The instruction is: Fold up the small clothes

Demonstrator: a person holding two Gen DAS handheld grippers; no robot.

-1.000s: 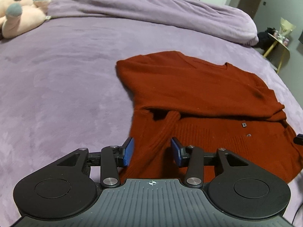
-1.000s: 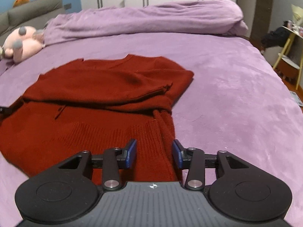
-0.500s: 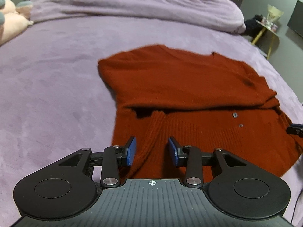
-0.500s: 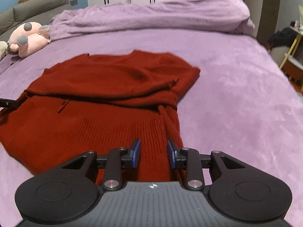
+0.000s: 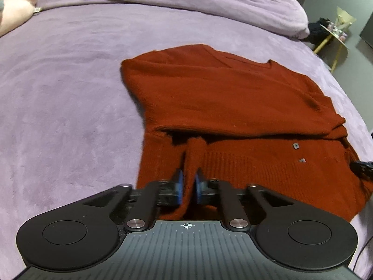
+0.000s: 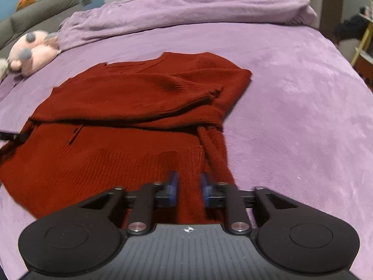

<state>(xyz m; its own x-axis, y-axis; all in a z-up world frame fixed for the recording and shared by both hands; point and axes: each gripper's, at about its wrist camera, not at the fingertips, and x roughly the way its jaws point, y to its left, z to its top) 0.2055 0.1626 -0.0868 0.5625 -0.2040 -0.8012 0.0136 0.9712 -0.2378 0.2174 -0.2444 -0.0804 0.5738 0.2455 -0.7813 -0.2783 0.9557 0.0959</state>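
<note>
A red knit sweater (image 5: 221,98) lies on the purple bed (image 5: 58,93), its top part folded down over the body. The ribbed hem is nearest me. My left gripper (image 5: 187,184) is at the hem's left corner, its jaws closing with the blue pads pinching a raised ridge of knit. In the right wrist view the sweater (image 6: 130,98) runs to the left. My right gripper (image 6: 189,186) is at the hem's right corner beside the hanging sleeve (image 6: 214,149). Its jaws are closing and red cloth fills the gap between the pads.
A rolled purple duvet (image 5: 186,2) lies across the far end of the bed. A pink plush toy (image 6: 30,53) sits at the far left. A small table with yellow legs (image 5: 335,35) stands off the bed's right side. Bare bedspread (image 6: 291,116) flanks the sweater.
Both grippers have gone from standing open over the hem to closing on it, the left pinching up a ridge of cloth. Both views have shifted slightly.
</note>
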